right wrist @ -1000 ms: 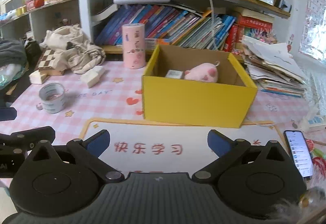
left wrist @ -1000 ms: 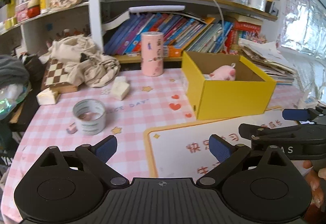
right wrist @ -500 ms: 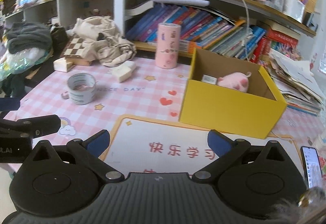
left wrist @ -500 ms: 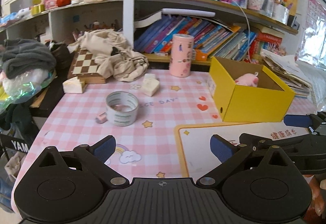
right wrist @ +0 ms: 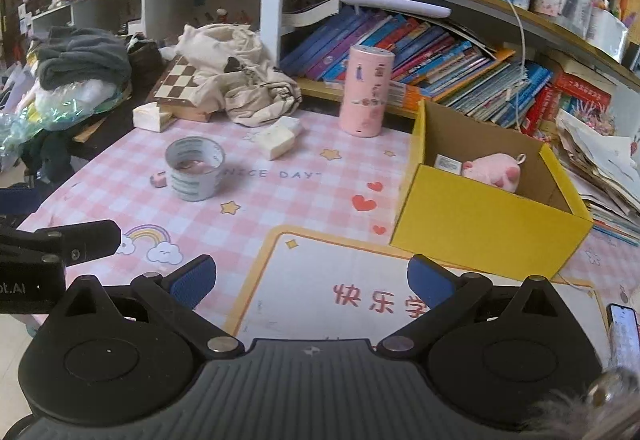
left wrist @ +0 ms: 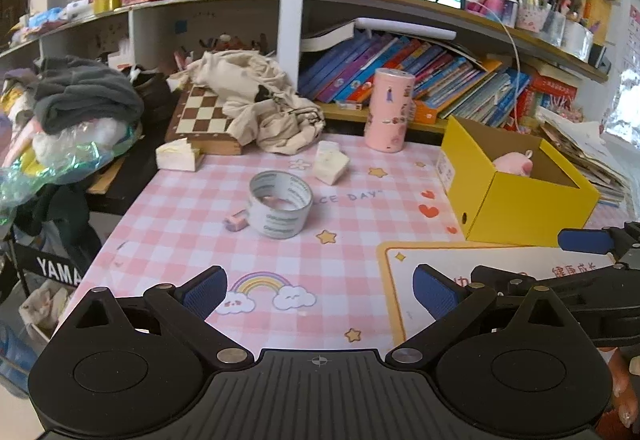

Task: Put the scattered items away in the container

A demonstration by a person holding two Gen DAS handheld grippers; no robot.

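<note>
1. Compared with a second ago, both views have swung leftward and drawn back; the yellow cardboard box (left wrist: 520, 195) now sits ahead and to the right of the left gripper (left wrist: 320, 290) rather than straight ahead, and the tape roll (left wrist: 280, 203) lies nearly dead ahead of it, between the lines of its fingers.

2. The left gripper hovers low over the pink checked tablecloth (left wrist: 192, 232), its blue-padded fingers spread wide and holding nothing; the right gripper (right wrist: 311, 280) hangs just beside it over the white yellow-edged desk mat (right wrist: 344, 280), likewise spread wide and empty; each shows at the edge of the other's view.

3. The tape roll is a broad white ring standing on its edge face, printed with grey lettering; a small pink eraser (left wrist: 236, 220) touches its left side; beyond it, a pale cream block (left wrist: 330, 167) lies tilted on the cloth, and a second cream block (left wrist: 176, 157) sits farther left by a wooden chessboard (left wrist: 202, 115).

4. The box is open-topped, plain brown inside, ahead and right of the right gripper; a soft pink plush toy (right wrist: 494, 171) and a small white carton (right wrist: 447, 163) already lie in it.

5. A tall pink cylinder (right wrist: 366, 89) stands upright beyond both grippers, well apart from the box.
</note>
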